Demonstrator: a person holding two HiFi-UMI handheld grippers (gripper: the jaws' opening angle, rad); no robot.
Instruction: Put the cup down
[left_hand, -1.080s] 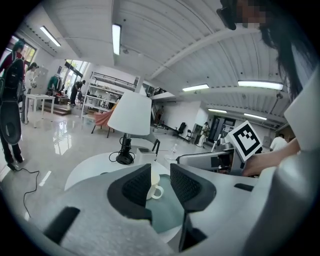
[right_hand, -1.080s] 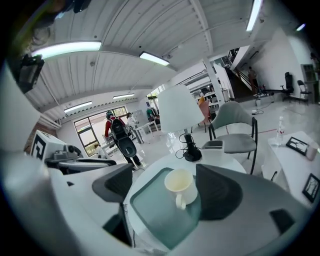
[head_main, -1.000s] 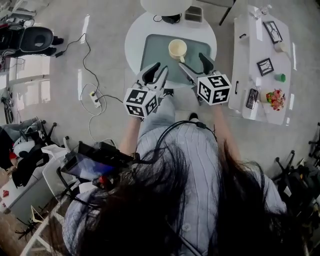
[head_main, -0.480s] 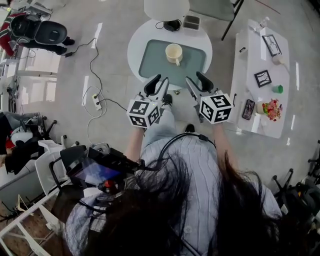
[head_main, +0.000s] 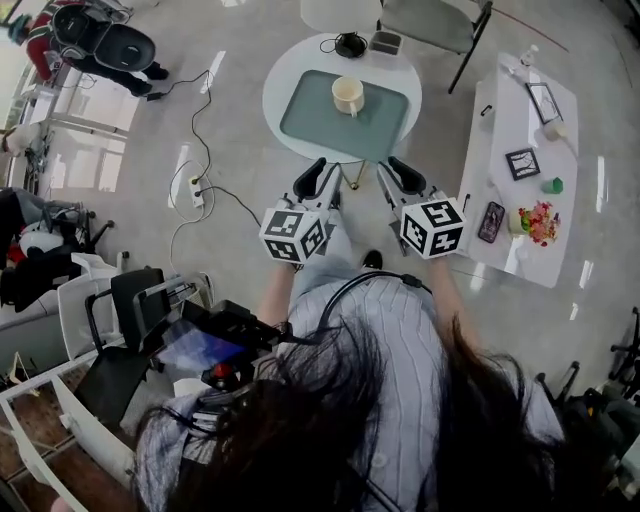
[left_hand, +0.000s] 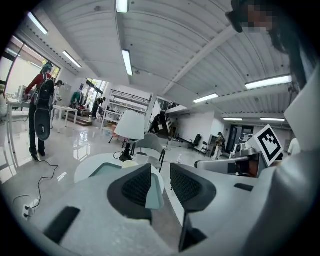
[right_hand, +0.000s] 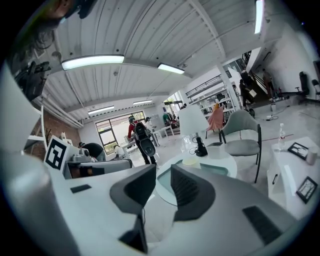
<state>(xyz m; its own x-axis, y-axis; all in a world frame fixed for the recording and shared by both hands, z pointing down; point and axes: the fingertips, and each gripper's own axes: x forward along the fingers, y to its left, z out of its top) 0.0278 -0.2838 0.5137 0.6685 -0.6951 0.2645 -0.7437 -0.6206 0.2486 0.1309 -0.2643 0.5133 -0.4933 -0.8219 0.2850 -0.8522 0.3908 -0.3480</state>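
one cup (head_main: 348, 95) on mat (head_main: 300, 118), right claw (head_main: 392, 168) just closing, empty

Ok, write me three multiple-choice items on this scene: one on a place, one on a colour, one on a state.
1. Where does the cup stand?
A. on the long side table
B. on the mat on the round table
C. on the floor

2. What colour is the mat?
A. red
B. yellow
C. grey-green

3. How is the cup?
A. lying on its side
B. upright, with nothing touching it
C. held between a gripper's jaws

Answers:
1. B: the head view shows the cup on the mat, which lies on the round white table.
2. C: the mat shows grey-green all round the cup.
3. B: the cup's open mouth faces up and it stands alone.
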